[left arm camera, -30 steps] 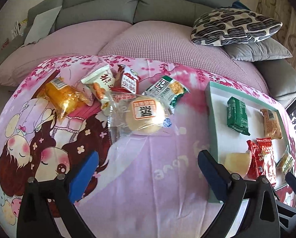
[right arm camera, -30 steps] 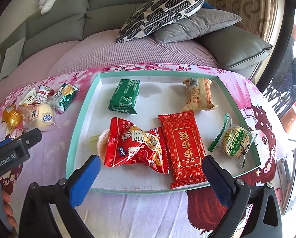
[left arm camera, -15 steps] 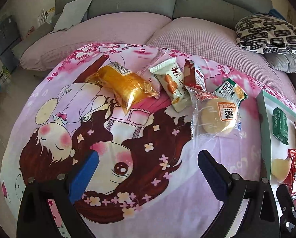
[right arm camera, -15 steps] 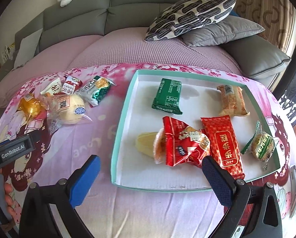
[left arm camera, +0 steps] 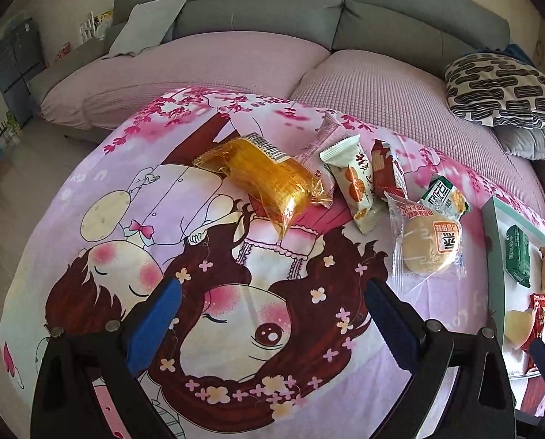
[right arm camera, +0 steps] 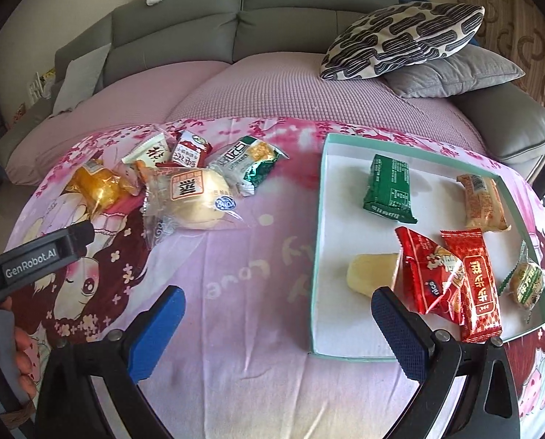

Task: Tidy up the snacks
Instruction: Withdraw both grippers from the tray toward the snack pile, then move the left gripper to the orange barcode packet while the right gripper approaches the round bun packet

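The left black two-finger gripper with blue pads hovers with its jaws spread wide and nothing between them. The right black two-finger gripper with blue pads is likewise spread wide and empty. A hand grips the left gripper's handle at the lower left.

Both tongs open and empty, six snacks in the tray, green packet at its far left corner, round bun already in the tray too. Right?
Not quite: the round bun lies on the pink cloth left of the tray, as the right wrist view shows. The rest holds: both tongs open and empty, six snacks in the tray, green packet far left.
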